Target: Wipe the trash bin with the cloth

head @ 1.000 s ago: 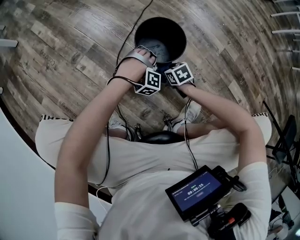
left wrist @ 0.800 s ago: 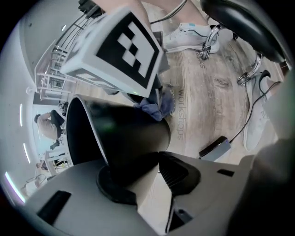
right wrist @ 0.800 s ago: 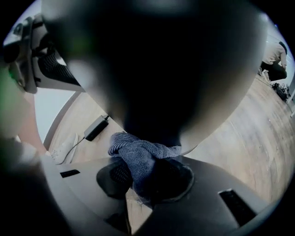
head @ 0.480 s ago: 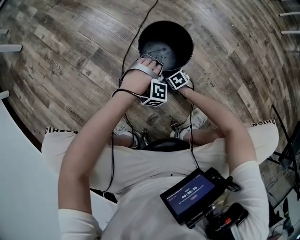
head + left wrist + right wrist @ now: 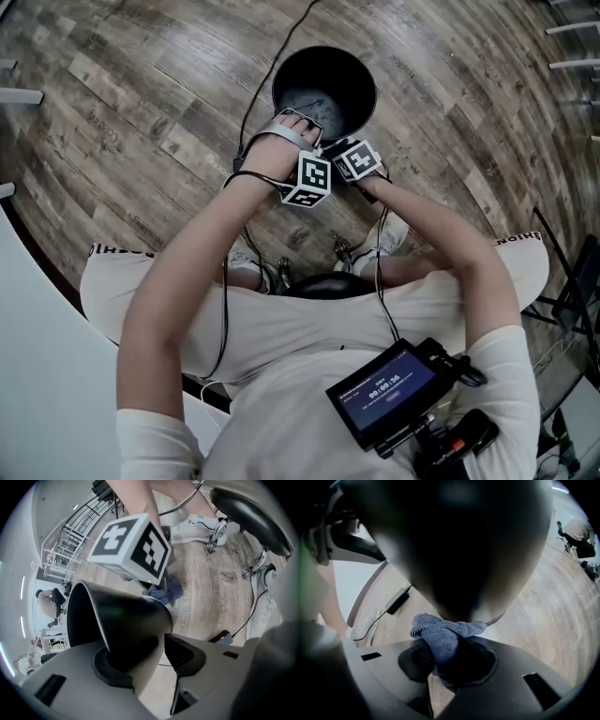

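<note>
Lower down the near side of the trash bin (image 5: 328,94) than a second ago: right gripper (image 5: 449,660), sunk along the outer wall. Clamped tight on the cloth (image 5: 443,639), blue-grey and bunched, pinched between both pads with a rolled fold poking out past the tips. Pressed up against the bin's dark outer curve, that fold, with wooden floor (image 5: 112,112) showing on either side.

Over to the left gripper (image 5: 154,660): straddling the bin's rim, one jaw inside and one outside, wall standing between them. Just been easing apart, those jaws. Inner pad flat against the wall. Outer pad seemingly just clear of it, with a sliver of floor in the gap, though hard to call from this angle. Loosened, then, not squeezing, but with the bin's edge between the pads all the same.

From up top: bin on the floor just ahead of the person's feet, mouth open toward the camera. Both grippers crowded together at its near rim. Left hand (image 5: 277,141) reaching over the edge, right gripper tucked just beside it, outside the wall.
</note>
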Demonstrator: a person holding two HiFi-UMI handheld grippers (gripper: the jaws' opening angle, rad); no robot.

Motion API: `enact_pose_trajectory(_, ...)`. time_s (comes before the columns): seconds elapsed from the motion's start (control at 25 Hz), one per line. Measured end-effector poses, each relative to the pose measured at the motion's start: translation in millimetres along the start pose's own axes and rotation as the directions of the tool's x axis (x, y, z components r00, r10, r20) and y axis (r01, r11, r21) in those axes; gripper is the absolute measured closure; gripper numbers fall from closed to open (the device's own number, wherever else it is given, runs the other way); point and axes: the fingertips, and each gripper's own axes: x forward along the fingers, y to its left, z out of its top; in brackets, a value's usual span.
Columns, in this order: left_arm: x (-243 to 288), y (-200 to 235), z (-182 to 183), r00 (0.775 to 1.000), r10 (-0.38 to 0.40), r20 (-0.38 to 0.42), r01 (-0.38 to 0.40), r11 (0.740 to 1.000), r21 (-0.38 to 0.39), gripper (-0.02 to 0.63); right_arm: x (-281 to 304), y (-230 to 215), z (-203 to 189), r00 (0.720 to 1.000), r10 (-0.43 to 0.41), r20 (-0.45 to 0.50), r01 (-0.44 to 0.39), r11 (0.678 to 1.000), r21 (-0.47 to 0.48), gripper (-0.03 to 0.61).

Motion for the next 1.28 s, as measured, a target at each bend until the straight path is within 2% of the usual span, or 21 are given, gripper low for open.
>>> enact_pose_trajectory(0.16, 1.9, 0.8, -16.6, 0.999, 0.015, -0.035, -0.014, 0.999, 0.044, 0.392, -52.9, 29.9, 17.1, 0.998, 0.046, 0.046, -0.042, 0.995, -0.091, 0.483)
enact_pose_trajectory(0.32, 5.2, 2.3, -40.1, 0.995, 0.038, -0.087, -0.031, 0.996, 0.082, 0.382, -102.8, 48.9, 42.4, 0.987, 0.074, 0.141, -0.068, 0.996, -0.052, 0.483)
enact_pose_trajectory(0.36, 4.8, 1.5, -39.6, 0.995, 0.049, -0.089, -0.04, 0.993, 0.107, 0.384, -113.0, 52.1, 49.4, 0.983, 0.077, 0.166, -0.071, 0.997, -0.039, 0.483)
enact_pose_trajectory(0.44, 3.3, -0.6, -32.7, 0.994, 0.063, -0.087, -0.05, 0.988, 0.143, 0.436, -128.4, 55.5, 61.5, 0.976, 0.075, 0.205, -0.071, 0.997, -0.024, 0.483)
enact_pose_trajectory(0.56, 0.4, -3.5, -21.8, 0.994, 0.061, -0.086, -0.049, 0.99, 0.136, 0.439, -135.2, 54.9, 66.7, 0.973, 0.071, 0.218, -0.074, 0.997, 0.008, 0.483)
enact_pose_trajectory(0.64, -1.4, -5.1, -19.0, 0.994, 0.063, -0.094, -0.051, 0.991, 0.124, 0.44, -130.9, 53.7, 63.0, 0.974, 0.07, 0.214, -0.074, 0.997, 0.015, 0.483)
enact_pose_trajectory(0.84, -4.5, -8.7, -18.9, 0.986, 0.087, -0.14, -0.074, 0.993, 0.096, 0.44, -94.4, 45.8, 45.8, 0.984, 0.041, 0.173, -0.033, 0.998, -0.047, 0.483)
enact_pose_trajectory(1.0, -8.5, -10.7, -15.0, 0.98, 0.116, -0.164, -0.102, 0.991, 0.088, 0.44, -54.1, 25.7, 26.1, 0.988, -0.019, 0.151, 0.037, 0.993, -0.116, 0.483)
enact_pose_trajectory(1.28, -17.0, -16.5, -17.6, 0.976, 0.128, -0.177, -0.121, 0.991, 0.051, 0.44, 15.5, -2.8, 5.7, 0.99, -0.089, 0.112, 0.104, 0.985, -0.136, 0.483)
